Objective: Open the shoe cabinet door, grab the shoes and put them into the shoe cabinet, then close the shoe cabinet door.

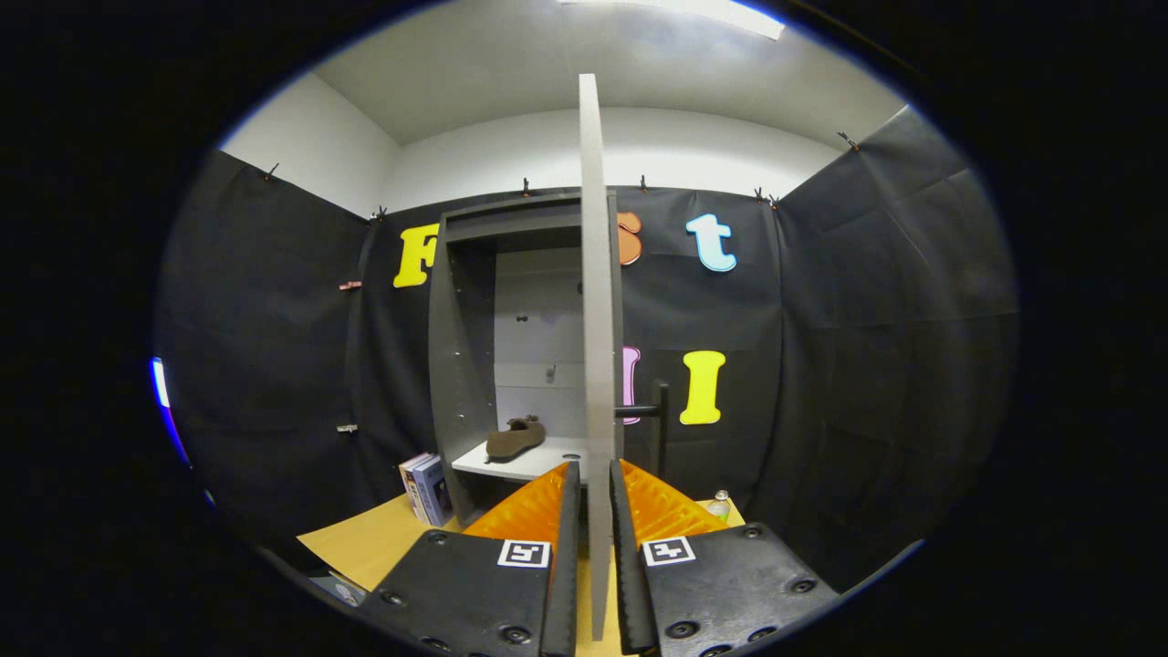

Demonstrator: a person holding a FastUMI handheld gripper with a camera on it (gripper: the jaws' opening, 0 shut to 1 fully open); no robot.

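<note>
Black-draped booth walls back the scene as the gripper (594, 511), low in the frame's centre, pinches the edge-on, upright shoe cabinet door (596, 301) between both orange fingers (538, 511), while the brown shoe (514, 439) already sits on the shelf (511, 464) just beyond, left of centre.

Light wooden tabletop (365, 543) spans the foreground. Small stack of upright books with blue and white covers (425, 488) stands on it near the black cloth wall (274, 365). Clear plastic bottle with green cap (720, 505) sits on the table's far side, mostly hidden. White ceiling (511, 82) carries a bright strip light (721, 14).
</note>
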